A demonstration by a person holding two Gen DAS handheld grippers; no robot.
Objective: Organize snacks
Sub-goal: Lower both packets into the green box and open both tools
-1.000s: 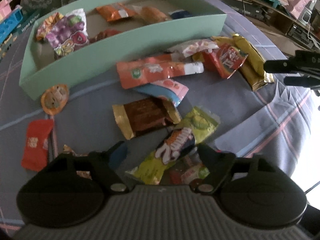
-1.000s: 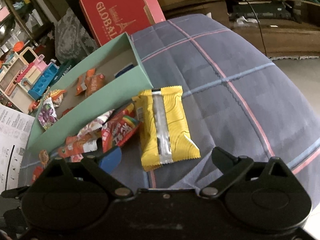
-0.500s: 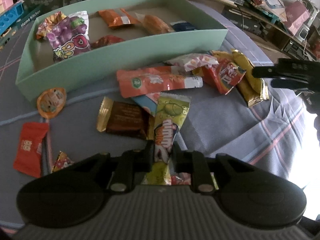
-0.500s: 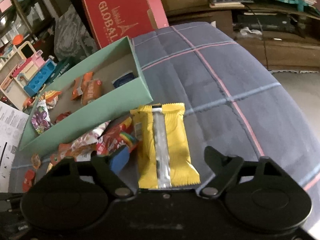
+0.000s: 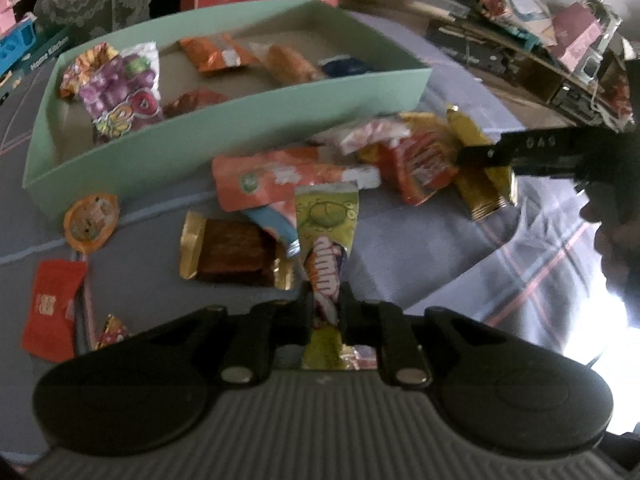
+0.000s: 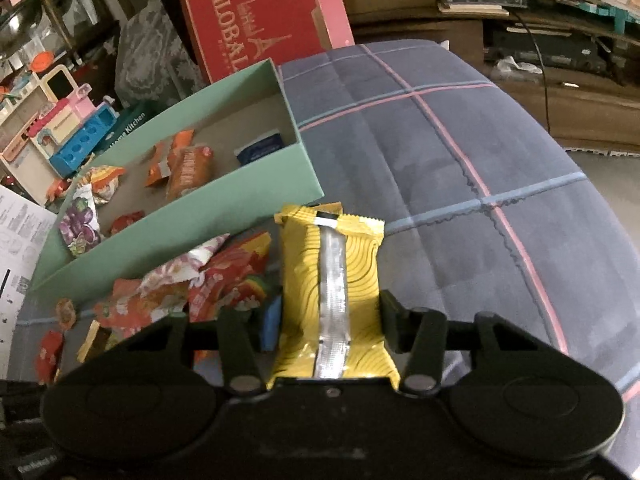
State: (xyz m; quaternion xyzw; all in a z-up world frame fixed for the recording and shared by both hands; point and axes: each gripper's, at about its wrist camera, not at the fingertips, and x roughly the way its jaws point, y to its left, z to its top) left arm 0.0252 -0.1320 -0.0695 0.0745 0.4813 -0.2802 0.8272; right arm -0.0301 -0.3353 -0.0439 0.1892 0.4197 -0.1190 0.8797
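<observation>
Between closed left tool: green packet.

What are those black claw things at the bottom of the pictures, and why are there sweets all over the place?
Those claws are two grabbers, a bit like big tongs. A person holds one in each hand, and each grabber has a small camera looking out along its two fingers. So one picture looks out from the left grabber, the other from the right one.

The left gripper has squeezed shut on a green snack packet. The right gripper has just been closing round a yellow snack packet, and its fingers sit against the packet's sides.

Everything lies on a blue checked cloth. More snacks are scattered there, like a brown and gold bar and a red packet. The mint green box already has some snacks inside. That is probably where the rest will go.
</observation>
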